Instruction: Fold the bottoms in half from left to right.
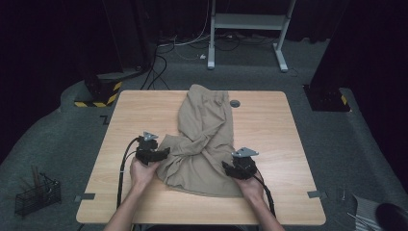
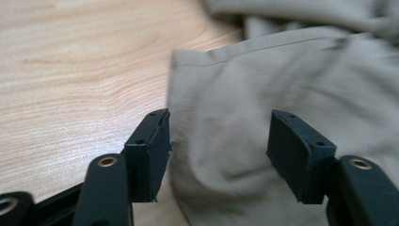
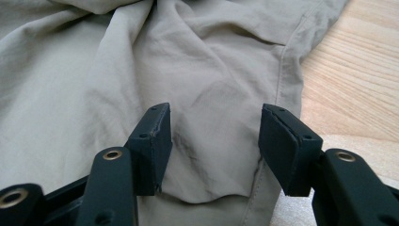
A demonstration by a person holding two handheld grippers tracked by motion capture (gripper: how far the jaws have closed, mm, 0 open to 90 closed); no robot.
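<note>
I'm holding the left gripper (image 1: 162,153) with jaws apart over the left hem of the beige trousers (image 1: 204,139), which are lying crumpled from the bench's (image 1: 269,125) far edge toward its near edge. My right gripper (image 1: 230,167), jaws also apart, is hovering over their right side.

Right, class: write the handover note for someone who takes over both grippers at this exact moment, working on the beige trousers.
Left gripper: open, jaws apart over the left edge of the crumpled beige cloth trousers, gripping nothing.
Right gripper: open, jaws apart above the cloth near its right seam, gripping nothing.
Trousers: on the light wooden table, waistband at the far edge, legs twisted across each other towards the person.
Done: no neat fold is visible.
Left: probably grasp both near edges, untwist the legs, then flatten or fold.
</note>
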